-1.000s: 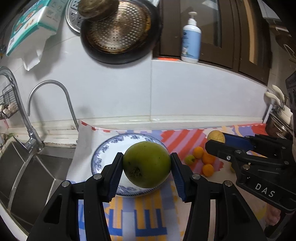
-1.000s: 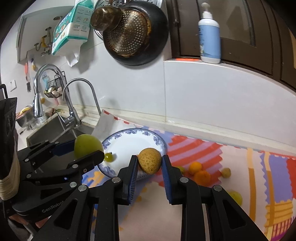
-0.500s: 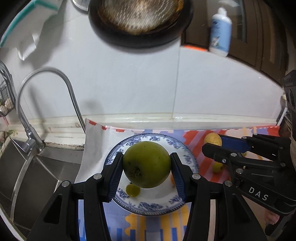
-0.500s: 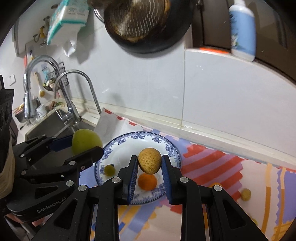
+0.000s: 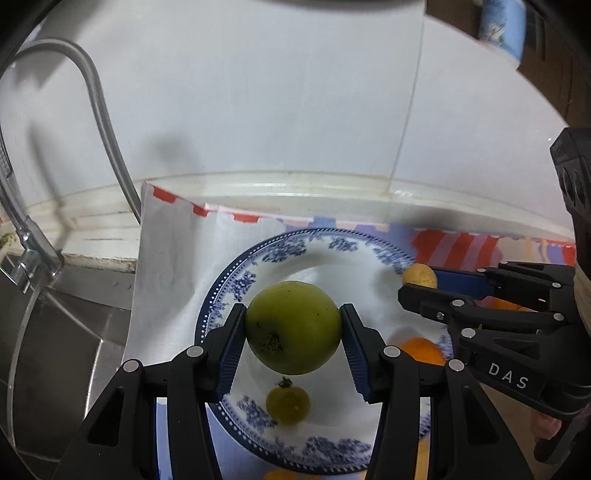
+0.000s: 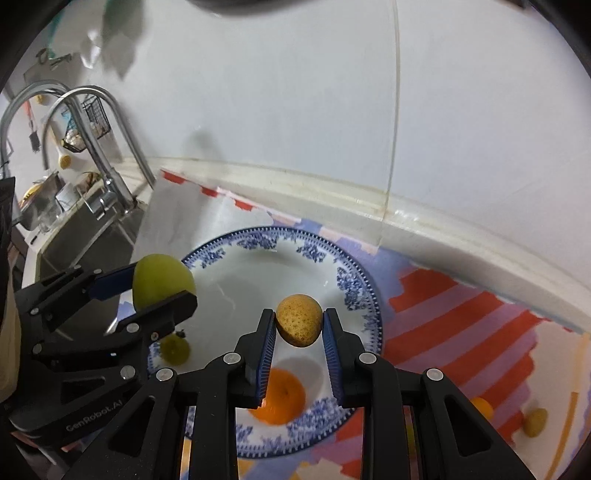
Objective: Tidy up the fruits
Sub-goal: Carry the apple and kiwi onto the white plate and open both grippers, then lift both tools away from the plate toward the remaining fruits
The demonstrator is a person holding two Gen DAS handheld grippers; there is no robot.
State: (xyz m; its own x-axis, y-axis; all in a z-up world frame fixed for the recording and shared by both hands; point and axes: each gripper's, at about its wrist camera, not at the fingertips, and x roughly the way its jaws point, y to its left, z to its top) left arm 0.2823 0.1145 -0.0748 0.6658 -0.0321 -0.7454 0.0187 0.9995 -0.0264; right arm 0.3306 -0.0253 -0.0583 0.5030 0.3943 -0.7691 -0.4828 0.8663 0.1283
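Both grippers hang over the blue-patterned white plate (image 6: 354, 288): the left gripper (image 5: 292, 330) clamps a big green fruit (image 5: 293, 326), the right gripper (image 6: 299, 326) a speckled yellow one (image 6: 299, 324). Lower gently before releasing, probably clear of the orange (image 6: 282, 400).

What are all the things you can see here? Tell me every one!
Big fruit: 1, green, held over the plate.
Speckled fruit: 1, yellow-brown, held over the plate.
Orange: 1, orange, on the plate.
Small fruit: 1, green, on the plate.
Plate: 1, white and blue, on the mat.
Mat: 1, striped red and purple, on the counter.
Loose fruits: 2, yellow and orange, on the mat.
Taps: 2, silver, by the sink.
Bottle: 1, pale blue, on the ledge.
Left gripper: black, shut on the big fruit.
Right gripper: black, shut on the speckled fruit.
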